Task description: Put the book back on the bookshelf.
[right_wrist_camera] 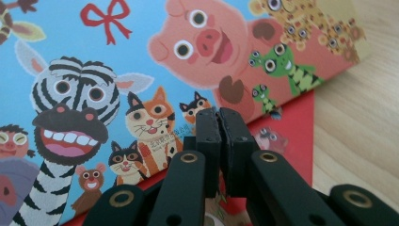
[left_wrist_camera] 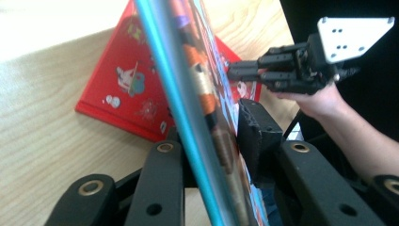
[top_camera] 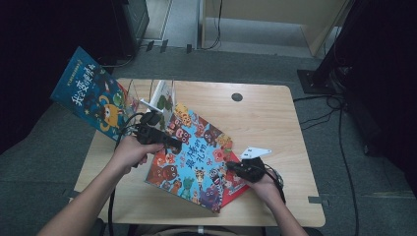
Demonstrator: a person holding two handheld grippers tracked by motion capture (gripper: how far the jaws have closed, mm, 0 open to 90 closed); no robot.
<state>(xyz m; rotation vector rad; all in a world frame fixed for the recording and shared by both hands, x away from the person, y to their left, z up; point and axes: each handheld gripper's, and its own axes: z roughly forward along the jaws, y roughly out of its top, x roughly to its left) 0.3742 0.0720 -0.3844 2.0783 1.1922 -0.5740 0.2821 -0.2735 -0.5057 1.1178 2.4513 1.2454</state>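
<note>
I am working at a light wooden table standing on grey carpet, with dark cables trailing across the floor at the right. My left gripper is pinching the upper left edge of the animal picture book, its jaws closing on the cover, so the book is tilting up off the table. Its long axis is running from the far left down toward me at the near right. Beneath it a red book is lying flat. My right gripper, fingers pressed together with nothing between them, is touching the book's right edge.
</note>
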